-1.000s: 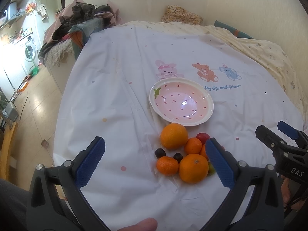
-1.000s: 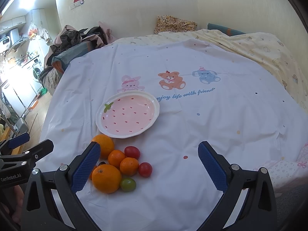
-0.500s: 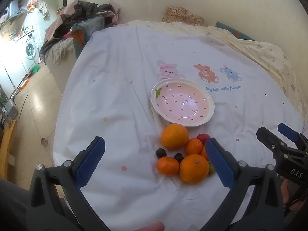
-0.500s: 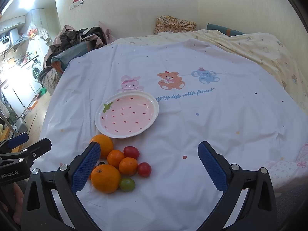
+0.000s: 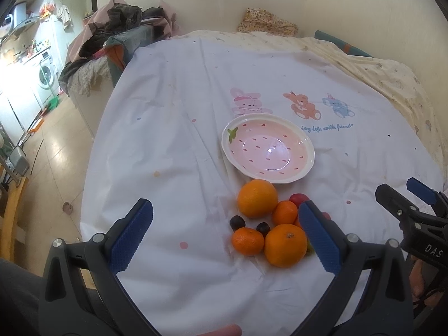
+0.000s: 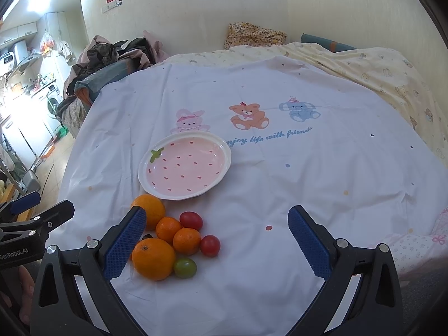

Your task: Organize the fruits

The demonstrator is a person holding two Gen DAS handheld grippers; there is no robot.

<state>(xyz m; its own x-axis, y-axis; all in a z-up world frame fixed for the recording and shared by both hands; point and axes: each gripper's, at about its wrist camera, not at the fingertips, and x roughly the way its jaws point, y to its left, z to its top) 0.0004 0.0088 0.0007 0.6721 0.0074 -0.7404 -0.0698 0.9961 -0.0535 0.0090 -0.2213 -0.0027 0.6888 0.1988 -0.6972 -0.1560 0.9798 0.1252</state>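
Note:
A pink strawberry-pattern plate [image 5: 308, 165] [image 6: 224, 168] lies empty on the white bedsheet. Just in front of it is a heap of fruit: two large oranges [image 5: 257, 197] [image 6: 153, 258], small mandarins [image 5: 247, 241] [image 6: 186, 240], red cherry tomatoes [image 6: 191, 220], a green one [image 6: 184, 267] and dark grapes [image 5: 237, 222]. My left gripper [image 5: 224, 236] is open and empty, just before the heap; its right finger hides part of the fruit. My right gripper [image 6: 217, 242] is open and empty, its left finger over the heap's left side.
The white sheet [image 6: 322, 173] with cartoon animals covers the bed. A clothes pile [image 5: 123, 28] lies at the far left corner and a floral cushion [image 6: 254, 35] by the wall. The bed's left edge drops to the floor [image 5: 56, 154].
Both grippers have drifted very slightly; the fruit and plate have not moved. Both stay open.

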